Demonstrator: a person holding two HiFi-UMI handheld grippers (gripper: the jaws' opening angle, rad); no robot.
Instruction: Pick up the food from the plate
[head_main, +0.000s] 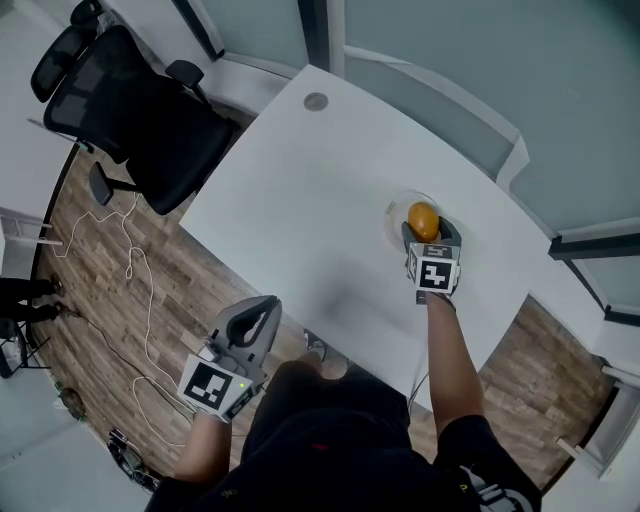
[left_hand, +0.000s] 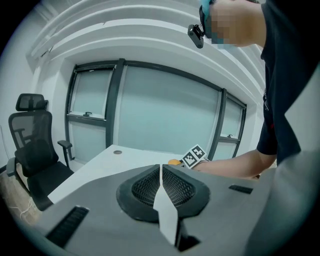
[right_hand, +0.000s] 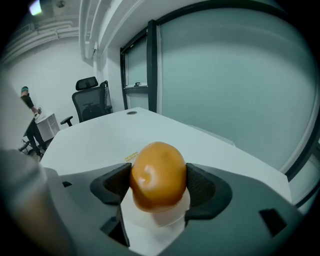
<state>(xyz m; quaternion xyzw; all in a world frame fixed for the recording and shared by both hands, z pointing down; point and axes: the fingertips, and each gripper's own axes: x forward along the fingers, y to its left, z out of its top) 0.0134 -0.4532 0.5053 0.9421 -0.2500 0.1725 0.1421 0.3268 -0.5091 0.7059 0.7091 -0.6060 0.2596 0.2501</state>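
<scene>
Evidently the food (head_main: 424, 220), a smooth rounded orange item, sat on the plate (head_main: 392, 213) on the counter (head_main: 320, 190), between the right gripper's (head_main: 430, 238) widely spread jaws, not yet clamped. It looked light, slippery and possibly soft, so a gentle hold across its widest sides was advisable. The left gripper (head_main: 264, 306) was closed and empty.

The plate (head_main: 392, 216) lies on the table (head_main: 320, 200), with the food (head_main: 423, 218) on it. The right gripper (head_main: 429, 233) is at the plate's near side, jaws flanking the food. Well left of the plate, past the table's edge, hangs the left gripper (head_main: 263, 309); farther left stands the chair (head_main: 125, 110)
</scene>
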